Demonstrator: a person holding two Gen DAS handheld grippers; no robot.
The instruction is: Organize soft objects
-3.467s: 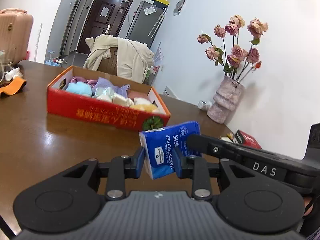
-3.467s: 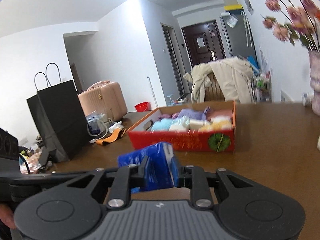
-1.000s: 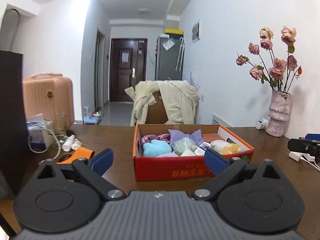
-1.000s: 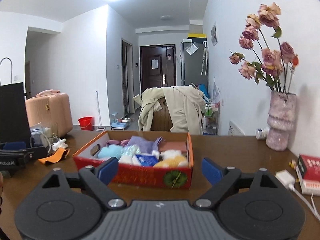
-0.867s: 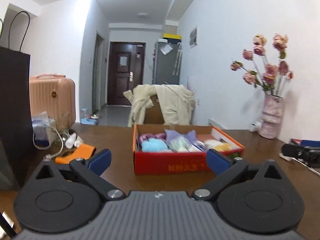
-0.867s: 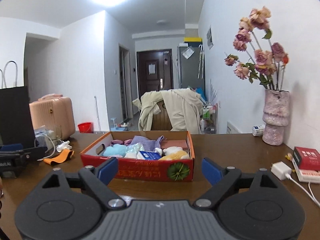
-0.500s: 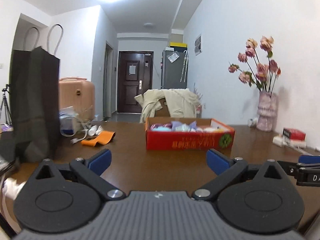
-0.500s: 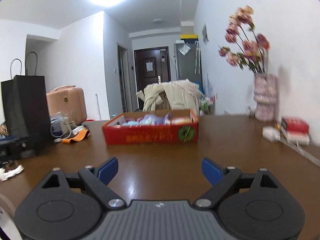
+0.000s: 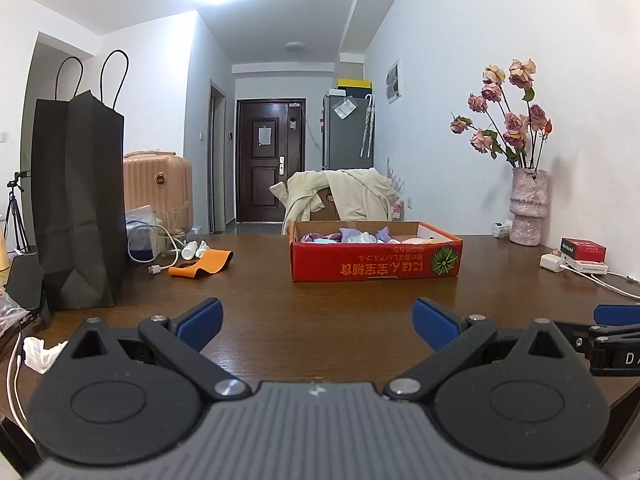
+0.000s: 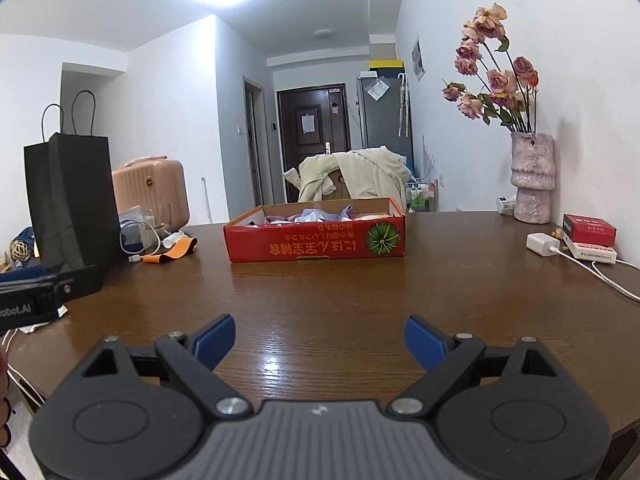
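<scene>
A red cardboard box (image 9: 376, 266) (image 10: 316, 240) stands in the middle of the brown table, filled with several soft items in pink, purple, blue and cream (image 9: 352, 236) (image 10: 316, 213). My left gripper (image 9: 316, 322) hovers low over the near part of the table, well short of the box, open and with nothing between its blue pads. My right gripper (image 10: 318, 340) is likewise open and empty, equally far back from the box. The right gripper's tip (image 9: 616, 314) shows at the right edge of the left wrist view.
A black paper bag (image 9: 76, 200) stands at the left with cables, a small bottle and an orange strap (image 9: 202, 264) beside it. At the right are a vase of dried roses (image 10: 532, 178), a red packet (image 10: 588, 228) and a white charger (image 10: 542, 244). A draped chair (image 9: 340, 196) stands behind the table.
Both grippers have pulled back and sunk from just above the box to the near side of the table; the box looks smaller and farther. Both stayed open and empty. Earlier still, both held a blue tissue pack.
</scene>
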